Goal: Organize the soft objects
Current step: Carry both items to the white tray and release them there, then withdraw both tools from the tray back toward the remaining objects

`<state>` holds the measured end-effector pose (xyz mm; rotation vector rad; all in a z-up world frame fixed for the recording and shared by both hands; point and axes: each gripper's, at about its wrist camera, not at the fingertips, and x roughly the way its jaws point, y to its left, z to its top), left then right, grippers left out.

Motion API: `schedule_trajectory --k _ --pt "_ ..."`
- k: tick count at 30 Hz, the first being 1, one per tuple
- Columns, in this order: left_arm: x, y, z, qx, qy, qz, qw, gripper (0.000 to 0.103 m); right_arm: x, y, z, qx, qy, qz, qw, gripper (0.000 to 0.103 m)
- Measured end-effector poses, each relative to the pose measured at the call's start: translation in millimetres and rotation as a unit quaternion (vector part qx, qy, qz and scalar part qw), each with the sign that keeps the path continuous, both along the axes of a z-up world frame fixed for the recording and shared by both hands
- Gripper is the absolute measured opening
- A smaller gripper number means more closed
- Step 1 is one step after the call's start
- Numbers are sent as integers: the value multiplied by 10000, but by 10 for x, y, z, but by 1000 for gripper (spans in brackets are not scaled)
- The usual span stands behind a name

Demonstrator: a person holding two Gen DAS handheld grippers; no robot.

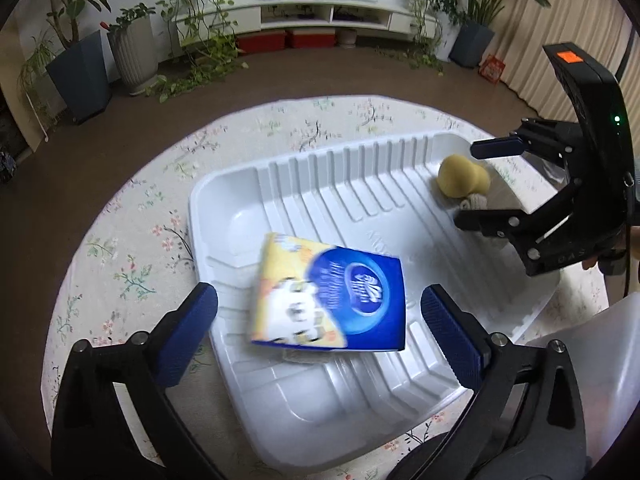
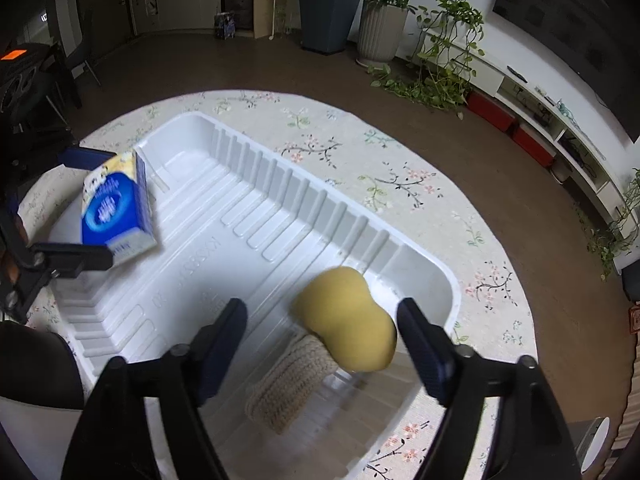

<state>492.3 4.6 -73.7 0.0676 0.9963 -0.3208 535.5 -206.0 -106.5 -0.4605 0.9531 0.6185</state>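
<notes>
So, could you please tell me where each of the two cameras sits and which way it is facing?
Left wrist: on the left gripper, looking down its open fingers at the tissue pack in the white tray; the right gripper shows at far right.
Right wrist: on the right gripper, facing the yellow sponge and knitted cloth; the left gripper shows at far left.
Shared: tray, tissue pack, sponge, floral tablecloth.

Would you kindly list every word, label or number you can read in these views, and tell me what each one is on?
"D A S": faint raised letters on the right claw's black body.
Tissue pack: white script logo in a blue oval, too blurred to read.
White tray: embossed lettering on its floor, too faint to read.
Red item on the floor: print too small to read.
</notes>
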Motion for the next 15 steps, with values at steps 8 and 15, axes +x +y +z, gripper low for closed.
schedule_trajectory --k 8,15 --pt "-103 84 202 -59 -154 133 9998 103 -91 -165 236 298 -221 -136 9992 91" --pt "-222 115 362 -111 -254 204 9994 103 -160 -349 466 514 -356 -331 9975 95"
